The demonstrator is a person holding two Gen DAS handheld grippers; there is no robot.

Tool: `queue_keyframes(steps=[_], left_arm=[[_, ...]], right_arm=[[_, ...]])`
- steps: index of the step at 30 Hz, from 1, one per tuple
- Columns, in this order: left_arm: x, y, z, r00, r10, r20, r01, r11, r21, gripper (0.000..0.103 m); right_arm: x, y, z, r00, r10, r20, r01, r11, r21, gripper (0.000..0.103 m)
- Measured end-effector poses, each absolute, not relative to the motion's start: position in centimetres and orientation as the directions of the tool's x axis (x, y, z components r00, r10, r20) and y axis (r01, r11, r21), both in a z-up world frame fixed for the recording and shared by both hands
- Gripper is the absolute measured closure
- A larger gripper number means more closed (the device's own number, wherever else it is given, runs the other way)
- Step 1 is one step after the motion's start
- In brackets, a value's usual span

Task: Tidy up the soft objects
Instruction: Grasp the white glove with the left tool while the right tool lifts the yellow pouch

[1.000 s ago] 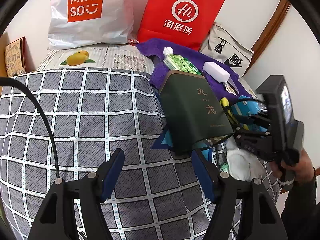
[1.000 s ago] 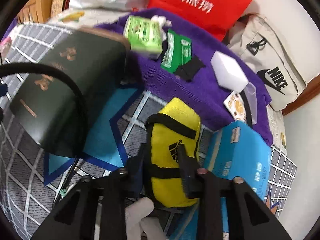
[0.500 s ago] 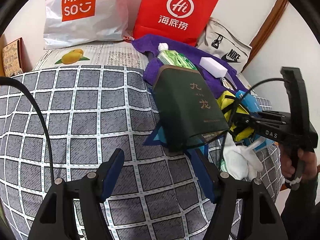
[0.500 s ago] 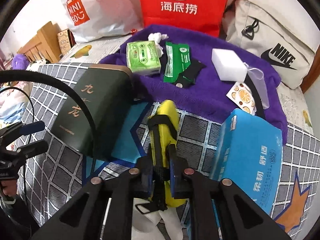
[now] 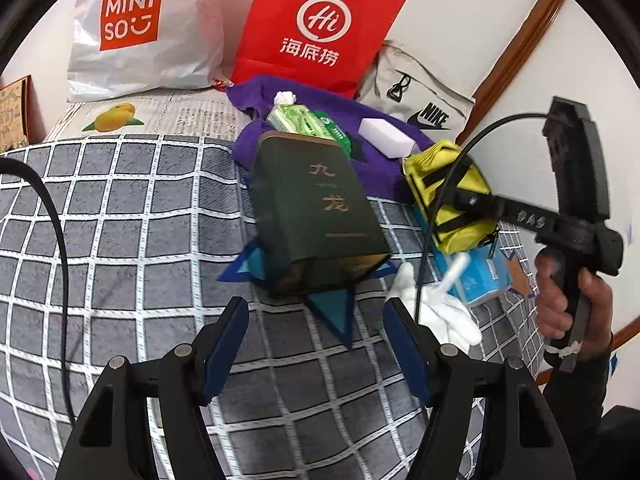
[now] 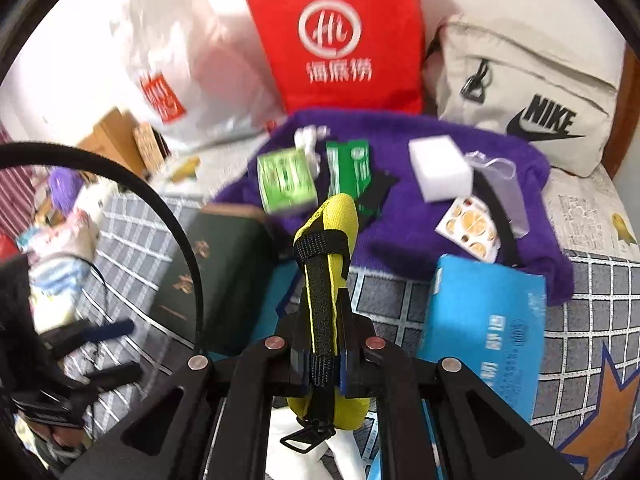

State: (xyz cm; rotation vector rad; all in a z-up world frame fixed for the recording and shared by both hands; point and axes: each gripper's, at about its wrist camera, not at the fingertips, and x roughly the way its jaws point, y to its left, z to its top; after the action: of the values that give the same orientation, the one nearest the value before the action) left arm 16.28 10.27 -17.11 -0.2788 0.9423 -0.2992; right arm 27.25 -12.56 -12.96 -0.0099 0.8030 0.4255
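My right gripper [image 6: 322, 340] is shut on a yellow pouch with black straps [image 6: 332, 240] and holds it lifted above the bed; it shows from the side in the left wrist view [image 5: 448, 196]. My left gripper [image 5: 316, 344] is open and empty, low over the checked bedspread [image 5: 120, 240], just in front of a dark green box [image 5: 316, 208]. A white glove [image 5: 436, 304] lies to the right of the box, beside a blue tissue pack [image 6: 484, 328]. A purple cloth [image 6: 404, 136] at the back carries a green tissue pack [image 6: 286, 182], a white sponge block [image 6: 440, 168] and a green sachet [image 6: 348, 168].
A white Miniso bag [image 5: 136, 28], a red paper bag [image 5: 316, 28] and a beige Nike bag [image 6: 528, 92] stand along the wall at the back. A black cable [image 5: 52, 240] crosses the left of the bedspread. Wooden trim [image 5: 516, 56] runs along the right wall.
My right gripper has lifted the yellow pouch off the bed and raised it higher, turning it edge-on. The left gripper has stayed open near the green box.
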Motion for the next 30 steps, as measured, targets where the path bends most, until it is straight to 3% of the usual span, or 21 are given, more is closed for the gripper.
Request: queue_keyframes(steps=[10,19,22,23,30], left_arm=[[14.3,6.2,-18.4,0.513,-0.192,-0.837,0.072,0.981,-0.180,0.035],[16.3,-1.1,-18.9,0.469,-0.344,-0.814,0.252,0.935,-0.250,0.035],[16.8,-2.8,-19.4,0.465,-0.383,-0.799,0.272,0.920,-0.283,0.017],[16.9,-3.3,-19.6,0.475,-0.378,-0.795,0.272,0.922,-0.276,0.017],[16.6,-6.9,-21.2,0.511,-0.198,-0.837,0.291,0.956,-0.049,0.014]], right_arm=[[20.8,-16.5,-8.4,0.732,0.409,-0.545,-0.390,0.907,0.156,0.094],[13.0,-23.2,-9.0,0.798,0.369,-0.477,-0.327,0.929,0.171,0.094],[11.0,-25.4,-10.4,0.803,0.351,-0.482,-0.292,0.936,0.195,0.094],[10.6,-26.0,-10.9,0.804,0.346,-0.483,-0.280,0.938,0.206,0.094],[9.1,-28.7,-13.7,0.800,0.344,-0.492,-0.234,0.933,0.272,0.094]])
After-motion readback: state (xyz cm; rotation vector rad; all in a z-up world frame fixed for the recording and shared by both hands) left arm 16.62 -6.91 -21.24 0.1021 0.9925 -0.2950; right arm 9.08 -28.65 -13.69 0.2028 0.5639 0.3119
